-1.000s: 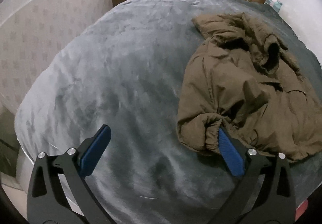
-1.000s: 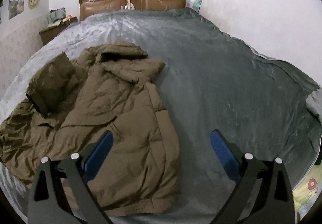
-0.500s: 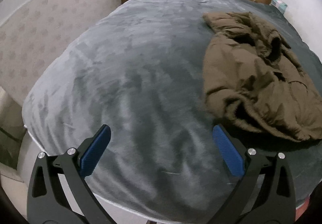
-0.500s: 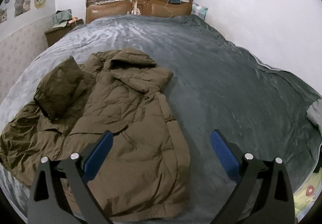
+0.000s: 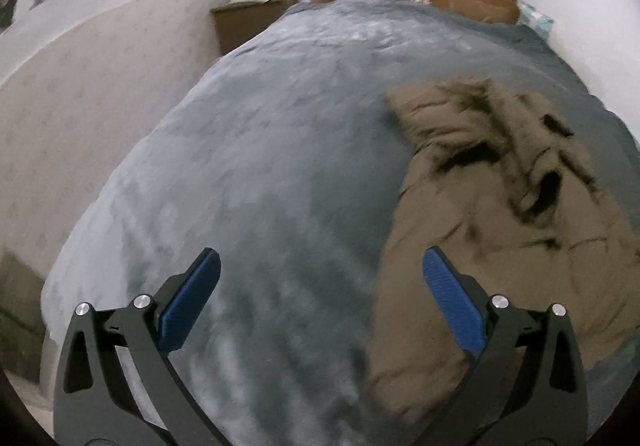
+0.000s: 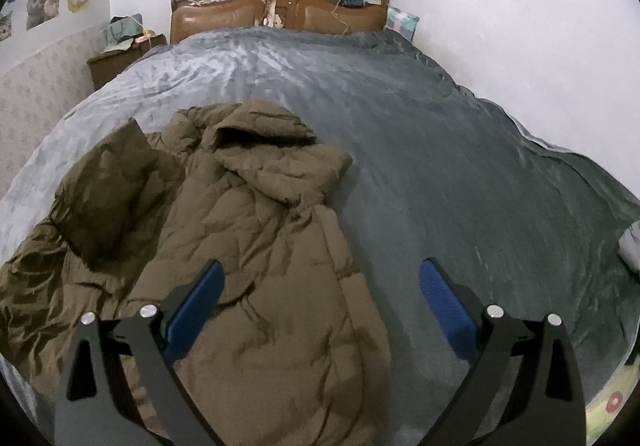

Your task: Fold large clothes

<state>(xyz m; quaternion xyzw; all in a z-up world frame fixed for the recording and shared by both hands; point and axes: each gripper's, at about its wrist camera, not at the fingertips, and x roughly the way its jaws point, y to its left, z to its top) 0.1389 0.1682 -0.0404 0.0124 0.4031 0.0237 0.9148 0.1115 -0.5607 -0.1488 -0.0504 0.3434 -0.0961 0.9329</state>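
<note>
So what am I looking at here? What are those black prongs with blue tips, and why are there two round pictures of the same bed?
Each picture comes from a small wide-angle camera fixed on a hand-held gripper; a person carries one in each hand. The black prongs with blue pads are the gripper's two fingers. One view looks along the left gripper, the other along the right gripper. Both are open and hold nothing. On the bed's grey blanket lies a brown padded coat, rumpled and not yet folded. Behind it stand a wooden headboard and a nightstand. The left picture is blurred.
</note>
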